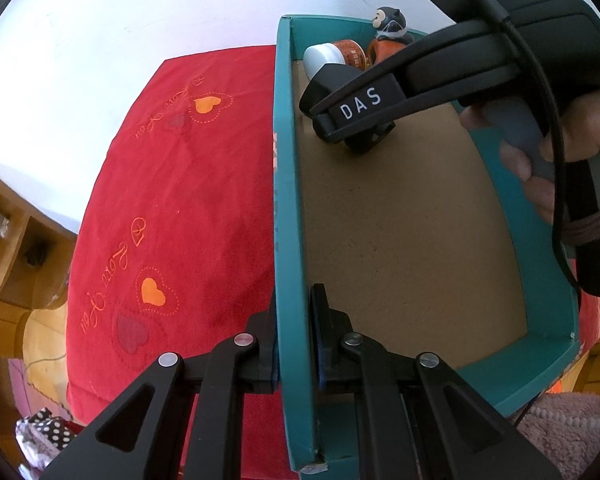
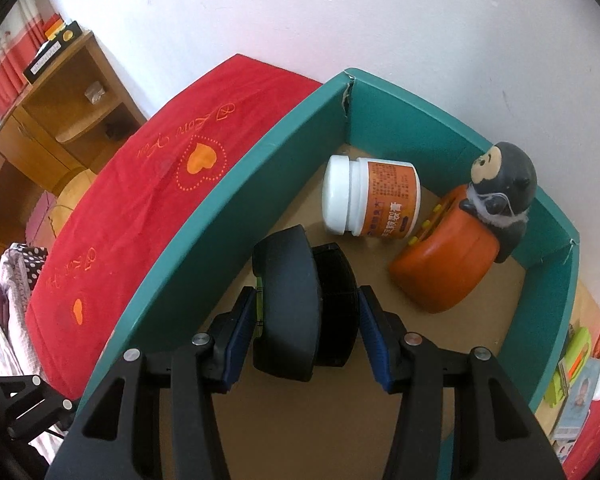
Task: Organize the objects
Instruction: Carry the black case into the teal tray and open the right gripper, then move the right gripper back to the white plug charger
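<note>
A teal cardboard box (image 2: pixel 228 200) with a brown floor sits on a red cloth. My left gripper (image 1: pixel 294 344) is shut on the box's left wall (image 1: pixel 288 200), one finger outside and one inside. My right gripper (image 2: pixel 306 316), held by a hand (image 1: pixel 556 152), reaches down into the box, and its blue pads press on a black curved object (image 2: pixel 296 304) just above the floor. In the far corner lie a white-lidded jar with an orange label (image 2: pixel 370 200), on its side, and an orange toy (image 2: pixel 448 268) with a grey figure (image 2: pixel 500 196) on it.
The red cloth with orange hearts (image 1: pixel 172 200) spreads to the left of the box. A white wall stands behind it. A wooden shelf (image 2: pixel 80 100) is at the far left. Small packets and a green item (image 2: pixel 576 380) lie outside the box's right wall. Pink fluffy fabric (image 1: pixel 572 432) lies near its front.
</note>
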Demonstrator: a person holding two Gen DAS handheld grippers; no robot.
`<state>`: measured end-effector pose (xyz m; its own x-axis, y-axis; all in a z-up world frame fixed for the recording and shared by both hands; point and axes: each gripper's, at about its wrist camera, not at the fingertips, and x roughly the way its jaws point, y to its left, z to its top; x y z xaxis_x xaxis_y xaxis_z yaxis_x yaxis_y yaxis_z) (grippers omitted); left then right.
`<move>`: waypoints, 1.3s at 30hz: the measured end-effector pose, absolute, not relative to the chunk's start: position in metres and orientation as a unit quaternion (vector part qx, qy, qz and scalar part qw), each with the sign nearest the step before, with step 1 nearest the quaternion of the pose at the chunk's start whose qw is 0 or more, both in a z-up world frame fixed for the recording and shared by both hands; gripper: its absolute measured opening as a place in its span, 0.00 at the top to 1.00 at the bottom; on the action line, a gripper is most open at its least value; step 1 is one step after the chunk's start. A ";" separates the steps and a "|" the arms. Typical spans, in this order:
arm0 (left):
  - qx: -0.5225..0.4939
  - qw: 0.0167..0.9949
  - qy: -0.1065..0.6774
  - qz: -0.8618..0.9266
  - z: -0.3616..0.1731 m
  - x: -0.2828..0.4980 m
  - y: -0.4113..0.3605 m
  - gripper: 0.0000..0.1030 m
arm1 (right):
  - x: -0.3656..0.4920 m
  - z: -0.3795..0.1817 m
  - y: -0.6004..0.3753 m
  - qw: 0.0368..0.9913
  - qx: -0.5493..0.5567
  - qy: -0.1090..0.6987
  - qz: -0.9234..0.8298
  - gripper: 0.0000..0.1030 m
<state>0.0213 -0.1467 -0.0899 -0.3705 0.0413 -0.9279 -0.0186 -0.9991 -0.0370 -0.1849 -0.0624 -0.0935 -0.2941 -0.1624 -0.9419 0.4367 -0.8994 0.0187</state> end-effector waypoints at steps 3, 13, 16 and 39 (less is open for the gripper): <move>-0.561 0.019 -0.009 0.828 -0.090 0.022 -0.147 0.87 | -0.185 -0.093 -0.063 0.188 0.563 0.126 -0.795 0.51; -0.560 0.018 -0.006 0.829 -0.091 0.018 -0.149 0.87 | -0.180 -0.088 -0.053 0.191 0.565 0.111 -0.795 0.43; -0.559 0.017 -0.005 0.829 -0.092 0.016 -0.150 0.87 | -0.176 -0.082 -0.049 0.193 0.559 0.104 -0.800 0.38; -0.562 0.015 -0.001 0.827 -0.096 0.011 -0.149 0.87 | -0.111 -0.012 0.027 0.189 0.513 0.044 -0.836 0.35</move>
